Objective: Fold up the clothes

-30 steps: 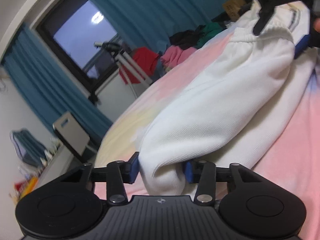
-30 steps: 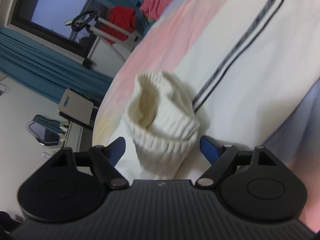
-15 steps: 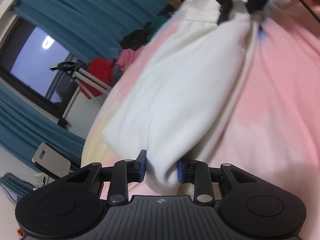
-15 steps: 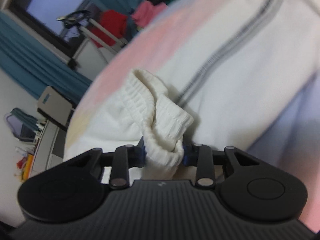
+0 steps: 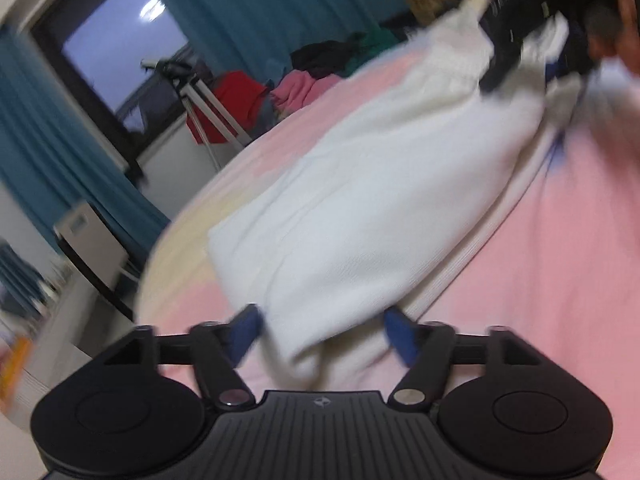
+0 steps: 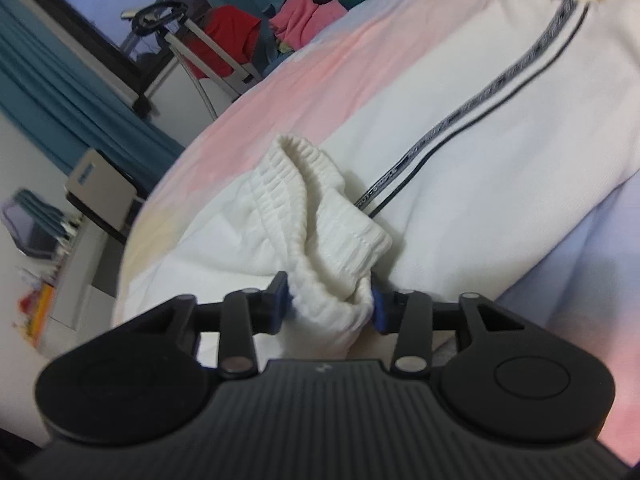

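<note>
Gripping the ribbed cuff [image 6: 320, 248] of a white garment [image 6: 500, 152], the right tool [image 6: 330, 304] sits low in the middle of its frame, both blue pads pressed into the bunched knit. From there the garment spreads toward the upper right, where a dark striped band [image 6: 492, 96] runs diagonally across it. It lies on a bed [image 6: 304, 80] with a pink and pale yellow cover.

In the left wrist view, which is blurred, the left tool [image 5: 322, 334] stands with its blue pads spread wide at the lower centre, a folded corner of the same white garment [image 5: 360, 216] hanging between them; the right pad is clear of the cloth, while at the left pad I cannot tell whether it touches. The cloth stretches from there to the upper right of the frame, where the right tool [image 5: 516, 52] shows as a dark shape at its far end, beside part of a person [image 5: 624, 24] at the edge.

Beyond the bed, in the upper left of both views, are teal curtains [image 6: 60, 92], a dark window [image 6: 108, 4], a metal rack [image 6: 208, 52] and a pile of red, pink, green and black clothes [image 6: 316, 4].
</note>
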A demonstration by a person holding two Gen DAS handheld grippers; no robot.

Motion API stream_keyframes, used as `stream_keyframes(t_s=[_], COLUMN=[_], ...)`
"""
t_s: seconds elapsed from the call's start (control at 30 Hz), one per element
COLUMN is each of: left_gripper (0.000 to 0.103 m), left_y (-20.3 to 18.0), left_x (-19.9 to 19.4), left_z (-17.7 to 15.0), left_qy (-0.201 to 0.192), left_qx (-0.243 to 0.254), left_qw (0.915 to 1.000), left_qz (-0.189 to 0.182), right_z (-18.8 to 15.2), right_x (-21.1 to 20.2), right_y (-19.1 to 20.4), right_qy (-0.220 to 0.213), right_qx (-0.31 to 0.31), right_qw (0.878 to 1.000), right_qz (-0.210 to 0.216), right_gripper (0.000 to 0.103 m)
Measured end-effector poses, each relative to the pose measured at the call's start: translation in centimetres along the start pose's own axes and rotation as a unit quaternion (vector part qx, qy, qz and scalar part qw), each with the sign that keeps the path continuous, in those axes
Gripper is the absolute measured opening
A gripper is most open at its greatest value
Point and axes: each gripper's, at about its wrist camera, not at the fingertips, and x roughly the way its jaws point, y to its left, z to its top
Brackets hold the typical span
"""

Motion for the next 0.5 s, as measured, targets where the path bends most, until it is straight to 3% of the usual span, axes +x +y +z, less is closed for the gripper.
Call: stream_keyframes(t_s=[0.13, 0.3, 0.5], left_gripper=[0.089, 0.095, 0.101], left_y=[1.0, 2.8, 4.9], left_x=[-2.5, -4.4, -6.8], left_z=[1.4, 2.1, 2.9], left_qy=[-0.021, -0.042, -0.066], left_qx=[-0.080, -0.166, -0.268], left_qw=[0.9960, 0.9848, 0.9609], left_qz=[-0.035, -0.031, -0.027], right_z=[0.6, 0.7, 0.2], right_x=[-2.3, -4.6, -6.5], right_y=[1.7, 3.4, 4.3], right_qy=[-0.043, -0.064, -0.086], right_qx=[-0.067, -0.130, -0.189], right_qw=[0.996, 0.989, 0.978], right_qz=[-0.026, -0.014, -0.034], right_gripper=[0.081, 0.081, 0.081])
